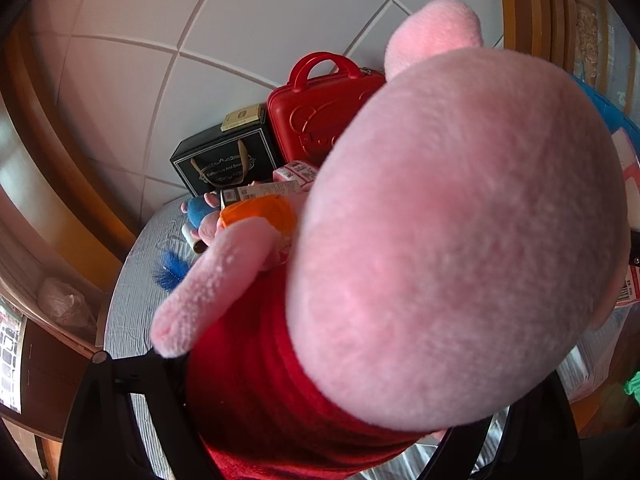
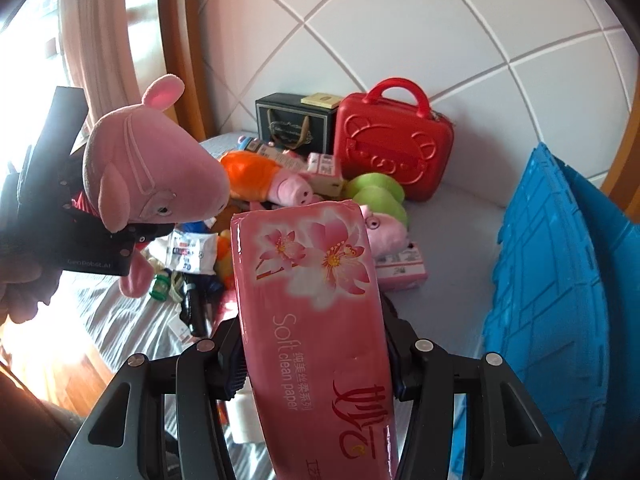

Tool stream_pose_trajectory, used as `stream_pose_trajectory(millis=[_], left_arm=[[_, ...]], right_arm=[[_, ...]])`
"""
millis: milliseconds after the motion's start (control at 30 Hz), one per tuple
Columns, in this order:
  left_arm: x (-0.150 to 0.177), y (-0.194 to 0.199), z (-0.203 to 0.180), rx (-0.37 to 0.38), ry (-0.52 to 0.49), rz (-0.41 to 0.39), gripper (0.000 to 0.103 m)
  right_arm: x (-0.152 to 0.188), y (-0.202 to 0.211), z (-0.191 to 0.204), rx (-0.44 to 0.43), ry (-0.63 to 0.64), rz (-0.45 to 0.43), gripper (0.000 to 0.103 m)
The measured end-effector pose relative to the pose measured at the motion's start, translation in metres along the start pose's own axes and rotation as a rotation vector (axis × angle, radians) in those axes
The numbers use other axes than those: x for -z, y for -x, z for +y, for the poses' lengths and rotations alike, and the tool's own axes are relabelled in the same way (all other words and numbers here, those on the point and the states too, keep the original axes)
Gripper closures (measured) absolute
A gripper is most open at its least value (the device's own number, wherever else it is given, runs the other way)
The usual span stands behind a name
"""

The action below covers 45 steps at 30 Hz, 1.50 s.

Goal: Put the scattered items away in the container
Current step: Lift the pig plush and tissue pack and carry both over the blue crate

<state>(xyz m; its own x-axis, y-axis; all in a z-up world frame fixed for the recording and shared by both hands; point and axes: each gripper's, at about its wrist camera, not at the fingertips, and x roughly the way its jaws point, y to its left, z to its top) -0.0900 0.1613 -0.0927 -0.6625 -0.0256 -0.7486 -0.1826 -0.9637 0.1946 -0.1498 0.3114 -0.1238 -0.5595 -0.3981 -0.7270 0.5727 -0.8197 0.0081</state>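
both hands full above the bed: a pig toy in one gripper, a tissue pack in the other.

the left gripper has its jaws closed on the pink pig toy in the red dress, held up off the striped bedsheet. the right gripper is clamped on a pink tissue pack standing up between its fingers. the blue crate sits to the right, near the red case and black box by the padded headboard. more toys and small boxes lie scattered between.
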Motion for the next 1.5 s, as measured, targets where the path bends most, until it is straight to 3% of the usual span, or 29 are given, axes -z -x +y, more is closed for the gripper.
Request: stream_pose_trajectory(millis=[267,700,933,1000,1500], left_arm=[[-0.045,0.016,-0.058,0.032,-0.026,-0.070,0.014],[-0.111,0.048,-0.172,0.124,-0.148,-0.175,0.014],[-0.140,0.063,-0.233,0.171,-0.237,-0.225,0.014],[-0.147,0.067,-0.246,0.182,-0.256,-0.240,0.014],[-0.203,0.084,-0.335,0.252,-0.396,-0.334,0.014]], right_arm=[[-0.004,0.038,-0.065,0.048,-0.066,-0.067,0.051],[0.024,0.098,-0.162,0.126,-0.218,-0.151,0.051],[0.028,0.132,-0.200,0.101,-0.304,-0.230,0.050],[0.029,0.142,-0.205,0.161,-0.288,-0.245,0.050],[0.056,0.178,-0.296,0.356,-0.388,-0.260,0.055]])
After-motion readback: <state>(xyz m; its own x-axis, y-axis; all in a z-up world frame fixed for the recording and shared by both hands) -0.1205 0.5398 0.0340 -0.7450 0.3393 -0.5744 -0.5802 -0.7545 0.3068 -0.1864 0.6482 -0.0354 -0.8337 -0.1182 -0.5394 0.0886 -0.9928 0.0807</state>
